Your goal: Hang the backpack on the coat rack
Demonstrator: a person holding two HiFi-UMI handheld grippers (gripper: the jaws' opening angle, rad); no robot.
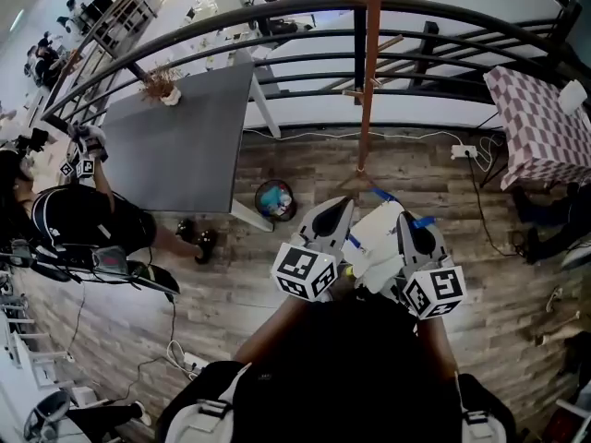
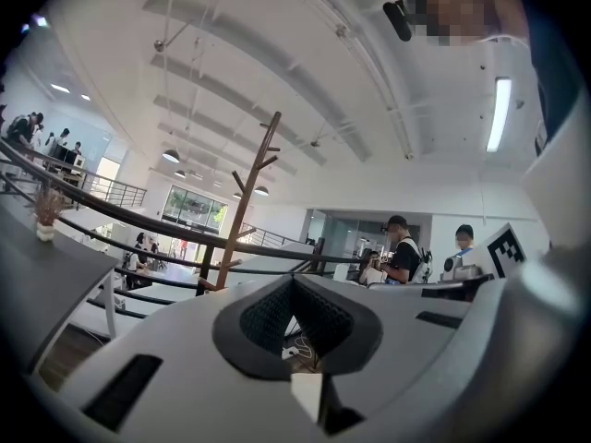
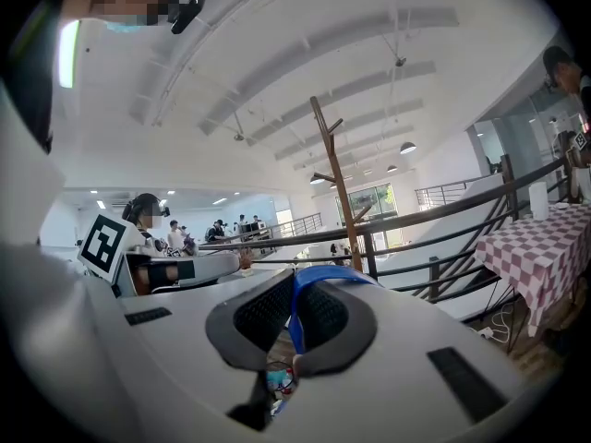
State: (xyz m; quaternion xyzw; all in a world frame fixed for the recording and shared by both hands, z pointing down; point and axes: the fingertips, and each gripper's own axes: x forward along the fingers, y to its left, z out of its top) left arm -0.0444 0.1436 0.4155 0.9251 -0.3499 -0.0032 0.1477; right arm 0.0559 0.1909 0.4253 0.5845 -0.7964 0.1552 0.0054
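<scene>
Centrally, in the head view, the backpack [image 1: 379, 233], white with blue webbing, is carried off the floor between the two grippers, close in front of the person's body. It is not yet on the coat rack [image 1: 367, 81], which stands a short way ahead, just inside the dark railing [image 1: 277, 26].

**Handling.** The backpack reads as soft, limp fabric and probably light. It would sag and swing from any single hold and offers no stiff edge. Its webbing is the sensible place to take it, with the loop spread wide enough to slip over one of the rack's upward-slanting pegs.

**Right gripper** [image 3: 295, 284]. The jaws are closed onto the blue strap [image 3: 319, 273], which arches over the tips and runs down between the pads. This is the firm hold.

**Left gripper** [image 2: 294, 284]. The pads are drawn together at their tips and no webbing shows between them. A white scrap lies low in the gap, possibly backpack fabric, but whether it is pinched cannot be told.

**Pose.** Both grippers sit side by side, nearly touching, with their marker cubes toward the person. The jaws are angled forward and upward, so each gripper view frames the rack's pole and pegs above the jaw tips. The forearms are tucked in, elbows bent. The grey tabletop [image 1: 175, 137] lies well to the left and clear of the path to the rack.
</scene>
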